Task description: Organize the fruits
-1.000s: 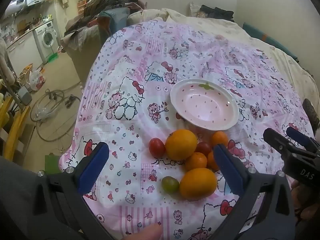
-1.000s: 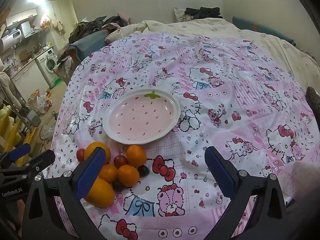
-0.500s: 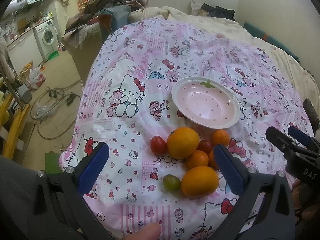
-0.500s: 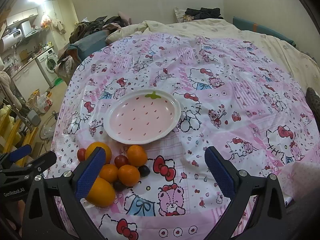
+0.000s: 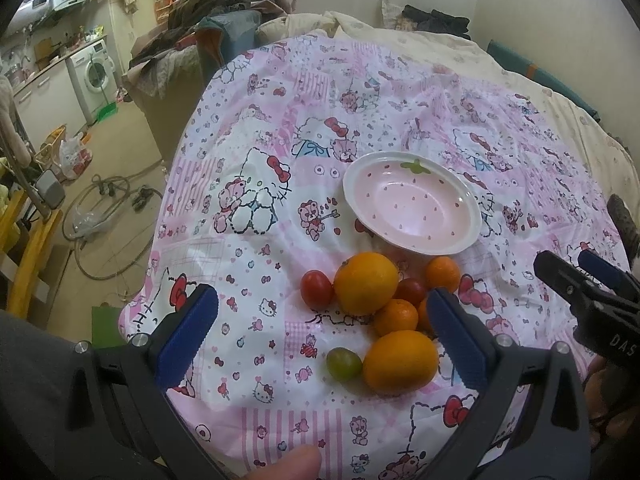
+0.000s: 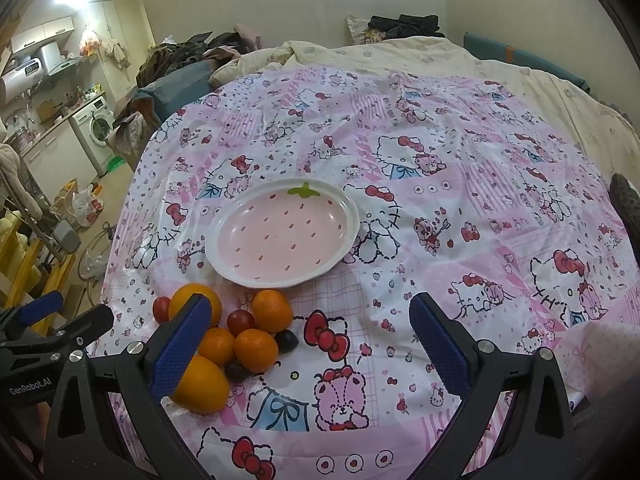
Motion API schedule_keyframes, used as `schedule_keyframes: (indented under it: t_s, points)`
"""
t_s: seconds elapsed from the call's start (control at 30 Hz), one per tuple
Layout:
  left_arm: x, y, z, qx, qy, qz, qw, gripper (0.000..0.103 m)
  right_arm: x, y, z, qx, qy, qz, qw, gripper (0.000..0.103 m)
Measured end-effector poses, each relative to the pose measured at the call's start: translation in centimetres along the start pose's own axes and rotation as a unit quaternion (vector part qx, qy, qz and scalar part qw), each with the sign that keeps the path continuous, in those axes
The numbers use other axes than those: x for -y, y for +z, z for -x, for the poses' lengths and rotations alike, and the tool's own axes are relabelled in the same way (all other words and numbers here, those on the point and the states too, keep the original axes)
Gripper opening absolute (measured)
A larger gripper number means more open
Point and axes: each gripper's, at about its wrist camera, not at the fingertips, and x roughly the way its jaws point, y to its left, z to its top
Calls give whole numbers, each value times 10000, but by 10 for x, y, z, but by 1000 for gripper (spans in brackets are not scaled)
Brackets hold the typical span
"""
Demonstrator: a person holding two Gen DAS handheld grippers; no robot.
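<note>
Fruit sits heaped just in front of the strawberry plate (image 6: pixel 282 236). The left gripper (image 5: pixel 324 332), jaws spread, shows a green tomato (image 5: pixel 344 363) that the right wrist view lacks; the right gripper (image 6: pixel 310 340), likewise spread, hides part of an orange (image 6: pixel 200 378).

The fruits (image 5: pixel 376 312) lie clustered on the cloth (image 5: pixel 256 240) just before the plate (image 5: pixel 412 208), seemingly apart.
</note>
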Motion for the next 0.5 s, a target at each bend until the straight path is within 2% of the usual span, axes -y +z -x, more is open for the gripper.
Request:
schedule_keyframes:
  t_s: [0.5]
  points:
    - [-1,2,2,-2,25,30,10000,103,0,0,1,12,9,-10,10000,101]
